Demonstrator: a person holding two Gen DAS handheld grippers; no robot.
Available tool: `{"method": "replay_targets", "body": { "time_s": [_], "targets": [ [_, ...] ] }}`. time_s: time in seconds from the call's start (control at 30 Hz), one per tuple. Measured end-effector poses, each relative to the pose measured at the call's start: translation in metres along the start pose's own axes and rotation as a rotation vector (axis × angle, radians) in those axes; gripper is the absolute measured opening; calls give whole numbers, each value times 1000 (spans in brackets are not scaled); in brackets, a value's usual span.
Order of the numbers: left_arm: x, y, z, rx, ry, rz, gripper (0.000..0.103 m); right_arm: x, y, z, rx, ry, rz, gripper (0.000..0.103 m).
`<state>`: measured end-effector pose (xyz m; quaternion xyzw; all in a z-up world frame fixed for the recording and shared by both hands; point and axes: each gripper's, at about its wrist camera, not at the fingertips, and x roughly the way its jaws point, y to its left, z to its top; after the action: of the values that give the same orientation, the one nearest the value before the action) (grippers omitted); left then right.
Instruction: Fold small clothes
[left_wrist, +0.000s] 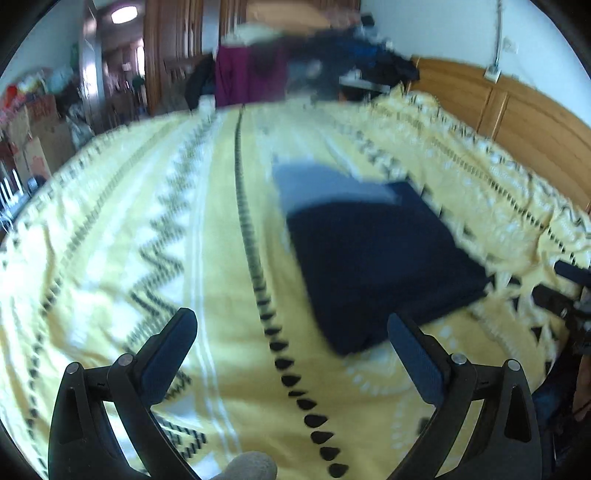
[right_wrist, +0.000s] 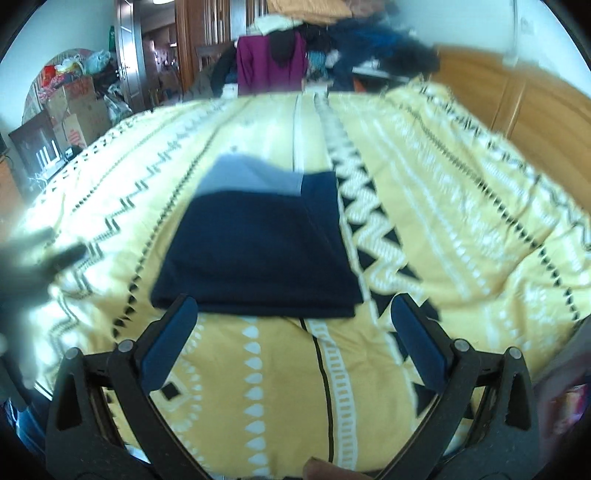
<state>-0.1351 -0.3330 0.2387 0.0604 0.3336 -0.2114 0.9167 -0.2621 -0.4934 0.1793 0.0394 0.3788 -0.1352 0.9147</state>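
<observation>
While both grippers hang above the yellow patterned bedspread (right_wrist: 266, 369) with jaws spread wide and empty, a folded navy-blue garment (right_wrist: 258, 254) with a pale blue panel at its far end lies flat on the cover. The right gripper (right_wrist: 291, 317) sits just short of its near edge. The left gripper (left_wrist: 291, 332) hovers to the garment's left, apart from it.
</observation>
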Motion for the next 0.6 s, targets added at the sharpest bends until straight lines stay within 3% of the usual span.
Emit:
{"method": "replay_targets", "body": {
  "time_s": [0.1, 0.17, 0.3, 0.5, 0.6],
  "targets": [
    [-66, -15, 28, 19, -164, 56, 103, -33, 3, 16, 26, -48, 7, 103],
    [-115, -25, 43, 19, -276, 55, 103, -51, 2, 22, 44, -84, 10, 103],
    [-180, -30, 63, -37, -402, 22, 103, -88, -1, 31, 80, -148, -3, 103],
    [-236, -45, 70, -28, -482, 96, 103, -124, 5, 36, 61, -184, 20, 103],
    [-248, -53, 64, -24, -451, 95, 103, -137, 8, 35, 50, -205, 26, 103]
  ]
}}
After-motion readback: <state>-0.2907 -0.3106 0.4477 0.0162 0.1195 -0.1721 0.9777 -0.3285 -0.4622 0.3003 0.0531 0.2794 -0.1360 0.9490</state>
